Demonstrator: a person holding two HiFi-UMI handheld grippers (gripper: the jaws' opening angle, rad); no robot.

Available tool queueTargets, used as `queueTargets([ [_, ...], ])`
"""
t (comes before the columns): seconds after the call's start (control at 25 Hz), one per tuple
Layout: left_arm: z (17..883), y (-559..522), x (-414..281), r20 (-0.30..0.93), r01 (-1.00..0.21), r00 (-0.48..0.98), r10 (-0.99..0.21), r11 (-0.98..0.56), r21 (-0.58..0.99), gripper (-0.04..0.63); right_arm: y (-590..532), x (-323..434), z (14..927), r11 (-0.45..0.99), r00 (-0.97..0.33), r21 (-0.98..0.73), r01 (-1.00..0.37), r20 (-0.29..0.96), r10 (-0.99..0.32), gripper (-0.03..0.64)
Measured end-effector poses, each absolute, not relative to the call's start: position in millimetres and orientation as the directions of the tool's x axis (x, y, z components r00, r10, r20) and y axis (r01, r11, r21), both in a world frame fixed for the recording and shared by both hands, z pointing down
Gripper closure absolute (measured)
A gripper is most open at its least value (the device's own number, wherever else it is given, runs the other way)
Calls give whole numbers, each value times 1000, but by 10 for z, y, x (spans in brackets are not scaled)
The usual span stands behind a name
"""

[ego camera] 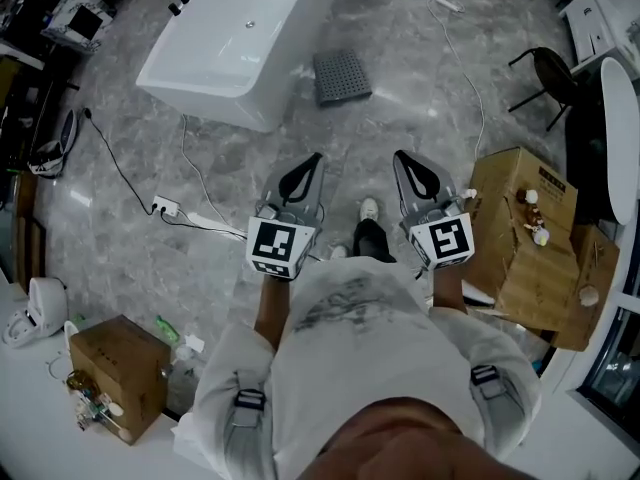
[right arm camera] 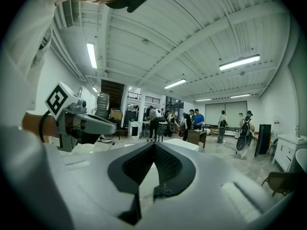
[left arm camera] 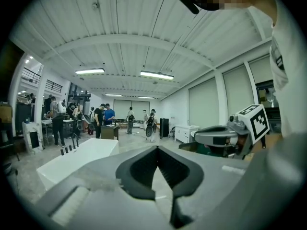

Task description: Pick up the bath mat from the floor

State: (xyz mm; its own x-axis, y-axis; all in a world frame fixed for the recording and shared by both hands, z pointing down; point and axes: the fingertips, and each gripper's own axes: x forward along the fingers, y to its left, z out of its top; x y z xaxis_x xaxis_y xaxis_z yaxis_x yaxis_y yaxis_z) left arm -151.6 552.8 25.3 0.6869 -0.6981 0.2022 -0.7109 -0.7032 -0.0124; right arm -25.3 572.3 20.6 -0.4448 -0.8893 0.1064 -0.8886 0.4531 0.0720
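Note:
The bath mat (ego camera: pixel 341 76), a dark grey studded square, lies flat on the marble floor next to the white bathtub (ego camera: pixel 230 48). My left gripper (ego camera: pixel 314 160) and right gripper (ego camera: pixel 401 158) are held side by side at waist height, well short of the mat. Both point forward and both are shut on nothing. In the left gripper view the jaws (left arm camera: pixel 157 148) meet at their tips, with the tub (left arm camera: pixel 76 157) beyond and the right gripper (left arm camera: pixel 225 135) alongside. The right gripper view shows its own shut jaws (right arm camera: pixel 153 144) and the left gripper (right arm camera: pixel 81 123). Neither gripper view shows the mat.
A cable and power strip (ego camera: pixel 165 207) trail across the floor on the left. Cardboard boxes stand at the right (ego camera: pixel 525 233) and lower left (ego camera: pixel 115 368). A black chair (ego camera: pixel 548 78) is at the far right. Several people (left arm camera: pixel 103 119) stand far off in the room.

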Motion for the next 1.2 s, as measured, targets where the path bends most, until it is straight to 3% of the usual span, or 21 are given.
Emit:
queueTargets([
  [0.6, 183, 4434, -696, 200, -801, 578, -791, -597, -41, 591, 4513, 609, 165, 572, -567, 37, -819, 92, -818, 615],
  [1.2, 275, 3620, -464, 216, -820, 554, -804, -571, -21, 591, 3686, 902, 331, 579, -574, 19, -815, 111, -812, 615],
])
